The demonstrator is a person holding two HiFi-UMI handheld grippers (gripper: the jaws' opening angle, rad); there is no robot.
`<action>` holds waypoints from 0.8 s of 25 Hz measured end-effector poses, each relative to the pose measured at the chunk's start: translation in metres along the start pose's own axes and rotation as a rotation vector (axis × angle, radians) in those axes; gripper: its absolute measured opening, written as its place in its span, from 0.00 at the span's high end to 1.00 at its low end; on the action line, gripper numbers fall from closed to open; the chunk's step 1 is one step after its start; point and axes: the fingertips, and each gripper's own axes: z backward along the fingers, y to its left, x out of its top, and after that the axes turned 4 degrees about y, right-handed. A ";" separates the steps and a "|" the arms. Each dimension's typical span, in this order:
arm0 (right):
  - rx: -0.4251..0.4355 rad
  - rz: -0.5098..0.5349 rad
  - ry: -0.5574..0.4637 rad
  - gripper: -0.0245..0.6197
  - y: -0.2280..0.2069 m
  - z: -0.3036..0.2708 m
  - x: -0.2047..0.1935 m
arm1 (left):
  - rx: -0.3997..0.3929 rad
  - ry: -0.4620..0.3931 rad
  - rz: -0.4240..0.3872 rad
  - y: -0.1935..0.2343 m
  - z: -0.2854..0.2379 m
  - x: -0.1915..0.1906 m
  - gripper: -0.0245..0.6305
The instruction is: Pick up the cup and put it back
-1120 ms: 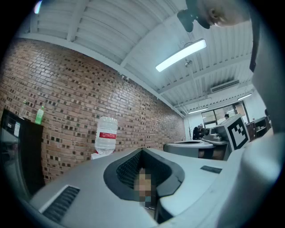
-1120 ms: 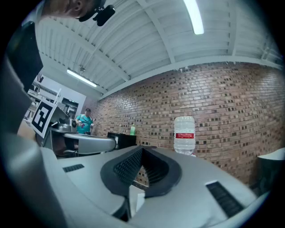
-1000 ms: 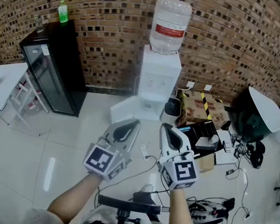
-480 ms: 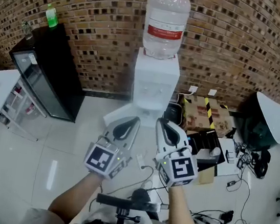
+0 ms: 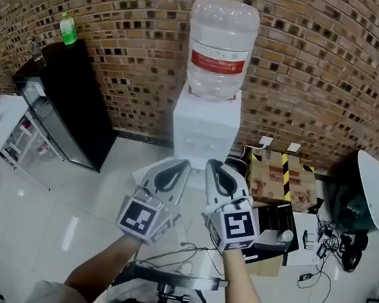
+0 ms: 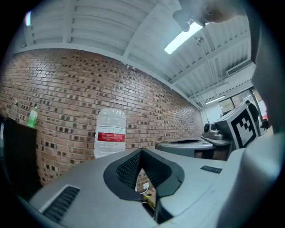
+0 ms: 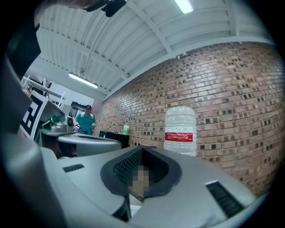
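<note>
Brick wall (image 5: pixel 126 5) ahead, left tool (image 5: pixel 178 165) and right tool (image 5: pixel 215 166) are both closed, empty.

White water dispenser (image 5: pixel 206 125) — clear bottle (image 5: pixel 220 46) on top, black fridge (image 5: pixel 67 102), cardboard box (image 5: pixel 280 175)

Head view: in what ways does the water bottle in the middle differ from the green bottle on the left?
The water bottle is much larger than the green bottle. The water bottle is clear with a red label, while the green bottle is bright green. The water bottle sits on a white dispenser, and the green bottle stands on a black cabinet. Both are close to the brick wall.
</note>
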 end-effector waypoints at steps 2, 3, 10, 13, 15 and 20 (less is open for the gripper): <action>0.015 -0.003 -0.006 0.95 -0.009 -0.012 -0.001 | 0.023 0.003 -0.004 0.006 -0.012 -0.004 0.96; 0.020 -0.003 -0.006 0.95 -0.012 -0.018 -0.002 | 0.032 0.006 -0.004 0.010 -0.017 -0.006 0.96; -0.003 -0.011 -0.003 0.95 -0.033 -0.056 -0.011 | 0.041 0.000 0.020 0.038 -0.049 -0.020 0.96; -0.017 -0.018 -0.009 0.95 -0.039 -0.070 -0.012 | 0.025 -0.007 0.026 0.049 -0.060 -0.024 0.96; -0.018 -0.012 -0.012 0.95 -0.042 -0.078 -0.014 | 0.015 -0.014 0.029 0.055 -0.068 -0.025 0.96; -0.001 -0.023 -0.005 0.95 -0.048 -0.092 -0.023 | 0.006 -0.001 0.008 0.059 -0.079 -0.037 0.96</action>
